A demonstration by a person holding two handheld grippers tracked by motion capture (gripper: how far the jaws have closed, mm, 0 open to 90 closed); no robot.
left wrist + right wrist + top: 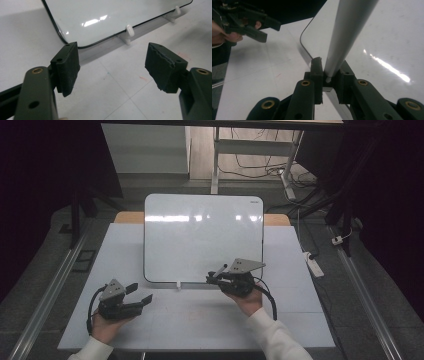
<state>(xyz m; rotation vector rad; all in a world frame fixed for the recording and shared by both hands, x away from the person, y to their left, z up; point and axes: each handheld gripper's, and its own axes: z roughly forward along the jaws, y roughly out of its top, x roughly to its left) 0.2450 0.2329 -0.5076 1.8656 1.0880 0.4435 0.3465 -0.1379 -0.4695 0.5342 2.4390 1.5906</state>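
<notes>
The right tool is clamped on a pale grey marker: in the right gripper view its two black jaws press on the marker's lower end, and the barrel rises steeply away from them across the picture. In the high view the same tool sits at the lower right corner of the whiteboard, lying roughly level with its jaws pointing left along the board's bottom edge, and the marker shows as a short dark stick angled up and to the right from the jaws. The right hand grips the tool from below, a white sleeve running back toward the bottom edge. The left tool stands open with nothing between its jaws; in the left gripper view the pads are well apart over the bare white table. It hovers low near the table's front left, aimed right and slightly forward toward the board's lower left corner, held by the left hand. The whiteboard leans back in small white clip feet at the middle of the table, its surface blank and glossy.
</notes>
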